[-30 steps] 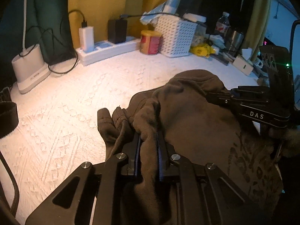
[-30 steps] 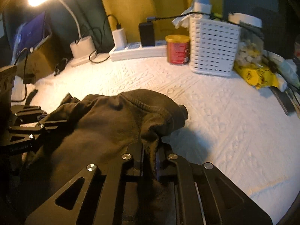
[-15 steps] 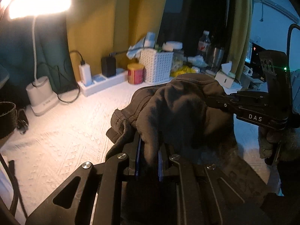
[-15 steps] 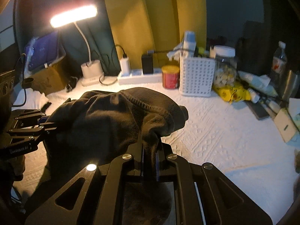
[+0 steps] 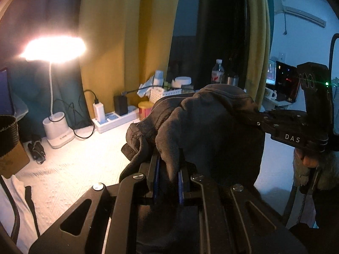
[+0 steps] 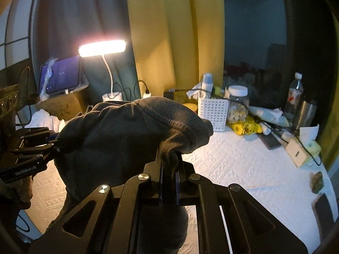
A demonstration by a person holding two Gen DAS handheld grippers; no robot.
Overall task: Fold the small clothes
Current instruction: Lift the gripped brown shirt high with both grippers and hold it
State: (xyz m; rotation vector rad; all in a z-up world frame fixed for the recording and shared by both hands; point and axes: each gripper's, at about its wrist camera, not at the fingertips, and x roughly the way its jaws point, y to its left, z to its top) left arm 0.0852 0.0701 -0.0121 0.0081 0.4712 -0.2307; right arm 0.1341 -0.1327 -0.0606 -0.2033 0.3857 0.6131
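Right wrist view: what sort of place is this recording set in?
Most likely a lived-in home room, perhaps a bedroom. A lit desk lamp stands before yellow curtains, and a white textured cloth carries household clutter: a white basket, a jar, a water bottle.

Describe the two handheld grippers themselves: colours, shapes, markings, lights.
Both are matte black, with cut-out linkage plates, silver bolt heads and blue-lined fingers. The right gripper carries white "DAS" lettering and a green light on its upright block. The left gripper has small white lettering along one bar.

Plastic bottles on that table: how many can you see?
1: a clear water bottle with a white cap stands at the table's far right, beside a steel tumbler. Clutter there may hide others.
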